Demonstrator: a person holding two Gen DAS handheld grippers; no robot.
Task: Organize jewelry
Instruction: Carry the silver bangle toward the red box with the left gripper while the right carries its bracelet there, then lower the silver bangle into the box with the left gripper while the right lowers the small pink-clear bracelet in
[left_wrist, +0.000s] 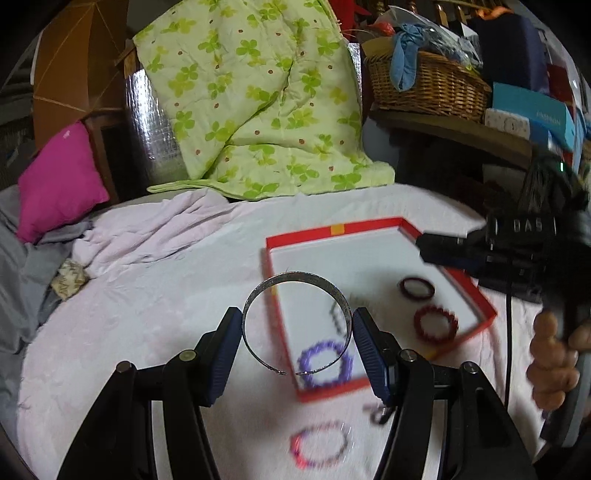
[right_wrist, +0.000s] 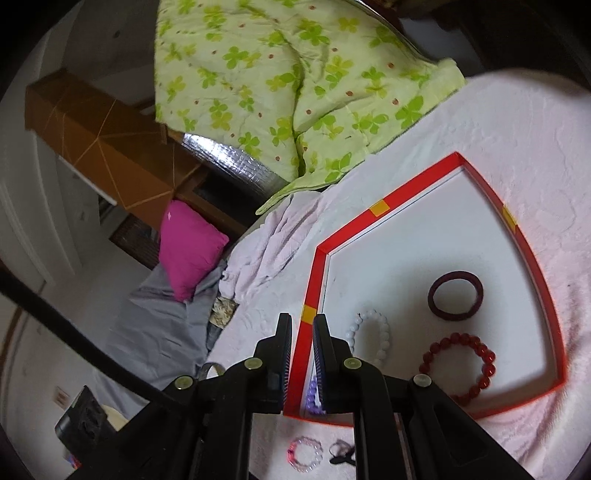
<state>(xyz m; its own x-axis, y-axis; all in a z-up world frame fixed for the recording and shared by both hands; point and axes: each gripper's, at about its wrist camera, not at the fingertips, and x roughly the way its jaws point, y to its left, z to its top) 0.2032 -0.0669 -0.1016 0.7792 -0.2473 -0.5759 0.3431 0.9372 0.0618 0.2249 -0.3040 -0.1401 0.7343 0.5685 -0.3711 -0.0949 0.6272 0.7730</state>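
My left gripper (left_wrist: 297, 332) is shut on a silver glitter cuff bangle (left_wrist: 295, 276), held above the near left corner of a red-rimmed box (left_wrist: 334, 229) with a white floor. In the box lie a maroon hair tie (right_wrist: 456, 294), a red bead bracelet (right_wrist: 458, 363), a white bead bracelet (right_wrist: 369, 332) and a purple bead bracelet (left_wrist: 325, 363). My right gripper (right_wrist: 302, 332) is shut with nothing in it, over the box's left rim (right_wrist: 373, 212). A pink bead bracelet (right_wrist: 304, 452) and a small dark piece (right_wrist: 341, 452) lie on the bedspread outside the box.
A green clover quilt (left_wrist: 258, 96) and a magenta pillow (left_wrist: 59, 181) lie at the far side of the bed. A wicker basket (left_wrist: 428, 85) and boxes sit on a shelf at the right. A hand (left_wrist: 554, 362) holds the right gripper's handle.
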